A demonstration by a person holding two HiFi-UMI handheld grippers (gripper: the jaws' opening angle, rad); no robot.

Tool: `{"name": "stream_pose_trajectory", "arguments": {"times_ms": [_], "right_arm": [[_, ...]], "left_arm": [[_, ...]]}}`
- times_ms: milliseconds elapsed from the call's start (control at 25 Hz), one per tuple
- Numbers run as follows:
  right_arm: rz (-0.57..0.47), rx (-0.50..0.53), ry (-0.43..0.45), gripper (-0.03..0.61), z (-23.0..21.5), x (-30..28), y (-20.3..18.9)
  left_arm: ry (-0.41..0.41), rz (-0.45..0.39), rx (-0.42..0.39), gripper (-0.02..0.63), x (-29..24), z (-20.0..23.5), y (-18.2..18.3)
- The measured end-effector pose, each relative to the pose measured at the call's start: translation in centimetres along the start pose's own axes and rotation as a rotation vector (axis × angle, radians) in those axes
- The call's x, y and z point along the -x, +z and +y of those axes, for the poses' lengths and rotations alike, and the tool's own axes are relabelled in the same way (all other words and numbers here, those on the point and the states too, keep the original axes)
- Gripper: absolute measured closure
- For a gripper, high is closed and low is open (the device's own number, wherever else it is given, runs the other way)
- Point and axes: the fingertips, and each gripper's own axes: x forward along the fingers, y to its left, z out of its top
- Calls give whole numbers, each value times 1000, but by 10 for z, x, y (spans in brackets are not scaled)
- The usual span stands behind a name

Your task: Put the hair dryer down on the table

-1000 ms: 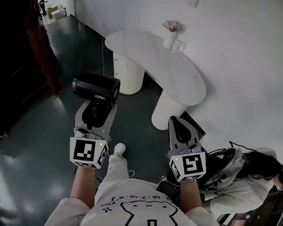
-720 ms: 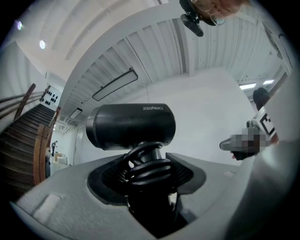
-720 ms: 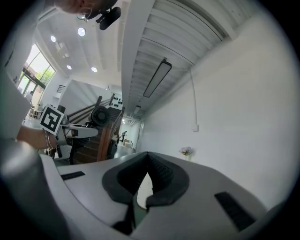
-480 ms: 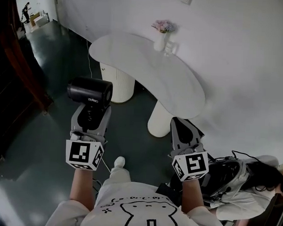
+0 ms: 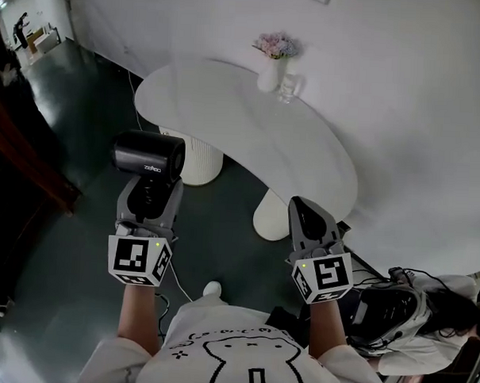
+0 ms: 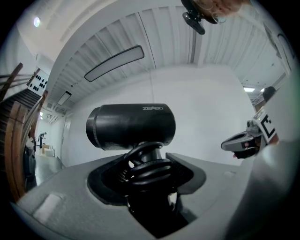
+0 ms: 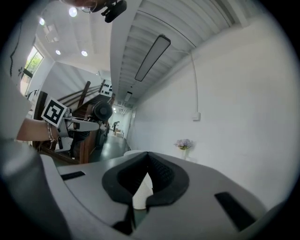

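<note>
Carry step: hair dryer (image 5: 149, 155) is in the air at centre left of the head view, short of the table (image 5: 243, 123).
The left gripper (image 5: 149, 189) pinches the dryer's handle, with the barrel sitting crosswise above the jaws. The right gripper (image 5: 305, 216), at lower right, has its jaws pressed together on nothing. Next, in my judgement, the dryer needs carrying up-frame over the white tabletop, clear of the vase (image 5: 269, 69) at its far edge. It should then be lowered until it rests before the grip loosens.
</note>
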Motion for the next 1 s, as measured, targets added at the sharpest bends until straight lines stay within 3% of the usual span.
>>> {"name": "stream_pose_trajectory", "arguments": {"times_ms": [240,1000], "right_arm": [[3,-6,-13,578,-5,-45,2],[-13,-57,-3,578,-46,-163,-22]], "left_arm": [[10,-10,16,365,-39,36,-5],[30,21,35,365,-130,84,-48]]}}
